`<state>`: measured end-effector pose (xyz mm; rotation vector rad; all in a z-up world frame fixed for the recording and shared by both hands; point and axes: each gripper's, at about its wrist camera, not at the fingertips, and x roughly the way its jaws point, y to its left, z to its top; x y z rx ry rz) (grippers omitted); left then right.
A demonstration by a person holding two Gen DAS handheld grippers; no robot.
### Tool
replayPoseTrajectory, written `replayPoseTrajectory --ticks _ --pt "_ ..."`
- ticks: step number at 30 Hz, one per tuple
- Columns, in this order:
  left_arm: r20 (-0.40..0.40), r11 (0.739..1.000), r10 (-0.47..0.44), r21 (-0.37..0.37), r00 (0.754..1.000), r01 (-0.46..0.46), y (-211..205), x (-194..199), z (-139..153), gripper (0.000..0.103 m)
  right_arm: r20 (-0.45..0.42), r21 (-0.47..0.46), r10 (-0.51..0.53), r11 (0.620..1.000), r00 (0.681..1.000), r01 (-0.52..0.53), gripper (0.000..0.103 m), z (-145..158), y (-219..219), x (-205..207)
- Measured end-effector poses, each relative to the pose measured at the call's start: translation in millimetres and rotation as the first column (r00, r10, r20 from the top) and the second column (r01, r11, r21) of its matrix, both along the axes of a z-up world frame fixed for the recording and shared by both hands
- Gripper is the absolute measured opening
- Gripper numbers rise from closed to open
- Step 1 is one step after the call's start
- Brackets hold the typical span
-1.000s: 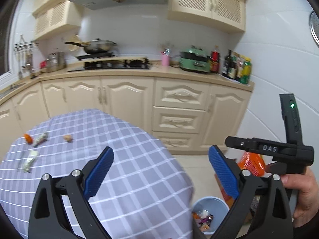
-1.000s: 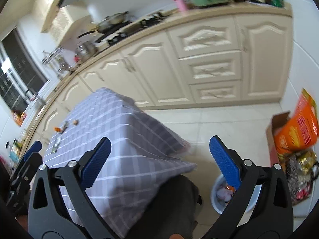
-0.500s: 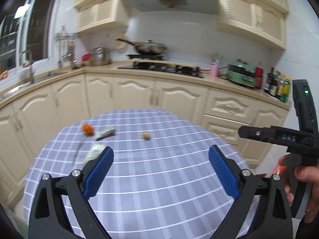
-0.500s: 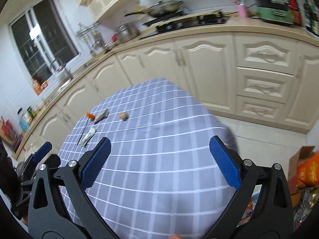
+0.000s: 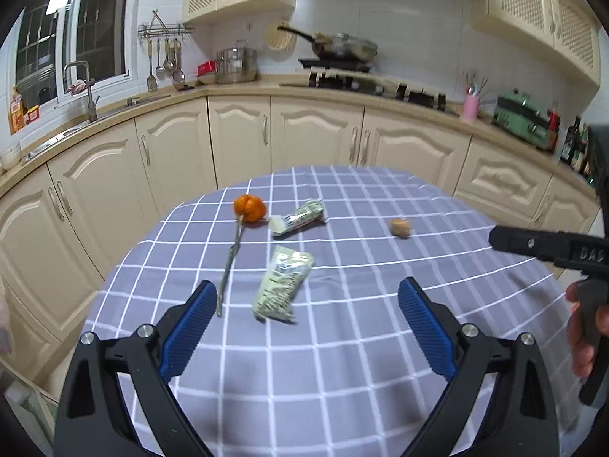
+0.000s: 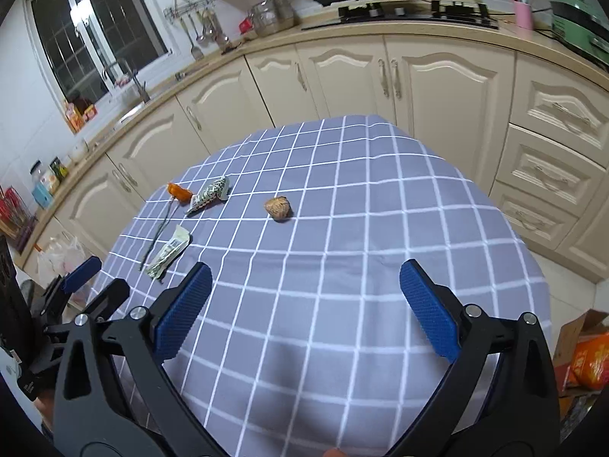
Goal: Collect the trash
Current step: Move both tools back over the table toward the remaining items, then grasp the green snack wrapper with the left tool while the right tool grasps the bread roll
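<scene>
Green wrapper (image 5: 282,284) lengthwise toward cabinets (image 5: 243,141).

A home kitchen. Cream cabinets (image 5: 316,133) line the far wall, a wok (image 5: 342,46) on the stove (image 5: 365,83). A sink tap (image 5: 89,91) stands far left.

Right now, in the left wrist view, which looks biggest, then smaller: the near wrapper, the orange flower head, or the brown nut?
1. Near wrapper, clearly the largest, though it lies closest to the camera.
2. Orange flower head.
3. Brown nut, smallest.
</scene>
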<state>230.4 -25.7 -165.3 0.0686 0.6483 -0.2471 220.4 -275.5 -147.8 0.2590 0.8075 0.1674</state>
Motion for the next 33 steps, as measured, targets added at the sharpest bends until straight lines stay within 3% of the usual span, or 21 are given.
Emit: replayPoseTrajectory --ticks 5,8,10,11,14,15,16,17,20,26,33 --pt "-0.084 0.998 -0.026 0.06 0.996 0.031 -7.3 34.3 -18.9 0.093 -0.036 -0.037 0.017 0.999 0.999 -0.018 0.097 -12.1 13.5 37.0" --pt "-0.159 0.997 -0.039 0.053 0.987 0.048 -7.8 49.8 -29.5 0.093 -0.058 -0.074 0.03 0.997 0.998 -0.034 0.097 -23.1 23.8 59.7" --pt "-0.202 0.997 -0.044 0.048 0.978 0.055 -8.5 58.5 -35.5 0.085 -0.08 -0.094 0.044 0.994 0.996 -0.052 0.095 -31.8 30.5 72.7" --pt "-0.227 0.997 -0.056 0.042 0.972 0.067 -9.3 61.8 -39.6 0.071 -0.092 -0.099 0.053 0.993 0.994 -0.062 0.087 -36.6 34.4 78.7" --pt "-0.231 0.994 -0.054 0.084 0.972 0.075 -15.5 64.0 -43.9 0.059 -0.08 -0.147 0.056 0.987 0.995 -0.067 0.071 -39.1 44.2 83.9" --pt "-0.227 0.992 -0.06 0.094 0.972 0.084 -18.5 63.6 -43.9 0.05 -0.077 -0.159 0.058 0.985 0.995 -0.07 0.068 -38.5 46.5 84.9" --pt "-0.219 0.989 -0.086 0.098 0.972 0.109 -22.4 61.5 -43.3 0.043 -0.075 -0.167 0.06 0.983 0.995 -0.072 0.057 -38.8 48.7 85.6" --pt "-0.214 0.987 -0.098 0.103 0.972 0.122 -25.2 60.3 -42.9 0.029 -0.075 -0.181 0.069 0.98 0.995 -0.082 0.043 -39.1 52.3 86.6" --pt "-0.198 0.981 -0.119 0.128 0.973 0.146 -34.1 54.1 -40.9 0.014 -0.063 -0.235 0.1 0.966 0.993 -0.112 0.025 -40.7 65.9 84.6" --pt "-0.159 0.989 -0.121 0.07 0.98 0.133 -27.8 48.3 -31.7 0.011 -0.038 -0.175 0.083 0.981 0.996 -0.089 0.022 -35.0 54.3 72.6" --pt "-0.113 0.989 -0.145 -0.056 0.983 0.139 -26.6 10.6 -16.8 0.011 0.044 -0.101 0.081 0.992 0.996 -0.076 0.022 -0.8 29.0 4.0"
